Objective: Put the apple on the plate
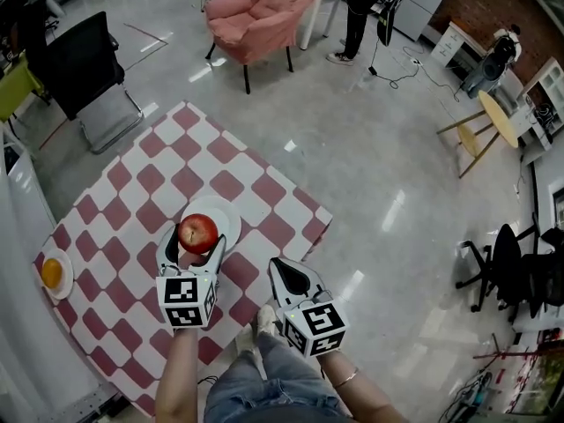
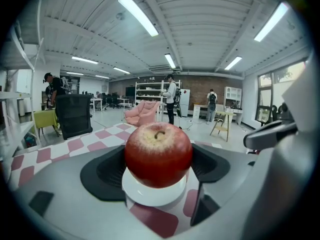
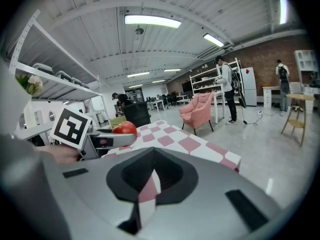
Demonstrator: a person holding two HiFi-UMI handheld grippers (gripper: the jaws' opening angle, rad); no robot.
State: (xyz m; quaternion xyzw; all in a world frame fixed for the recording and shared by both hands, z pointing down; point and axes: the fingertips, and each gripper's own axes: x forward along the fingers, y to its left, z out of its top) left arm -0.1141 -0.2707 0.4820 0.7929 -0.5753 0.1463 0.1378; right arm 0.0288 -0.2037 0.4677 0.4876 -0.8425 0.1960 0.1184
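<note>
1. Apple (image 1: 198, 232) is clamped between the dark pads of the left gripper (image 1: 197, 248), stem up, directly over the white plate (image 1: 228, 218) on the checked tablecloth (image 1: 132, 192). Whether its base touches the plate cannot be told.
2. The right gripper (image 1: 284, 270) hovers near the table's edge, its jaws almost together on nothing, with only a sliver of cloth showing between them.
3. The apple is probably firm, smooth-skinned and fairly weighty. It will likely roll if set down off-centre and bruise if squeezed hard.
4. The best hold is across its widest belly, as now.
5. The release probably calls for seating it in the plate's hollow and then parting the jaws gently.
</note>
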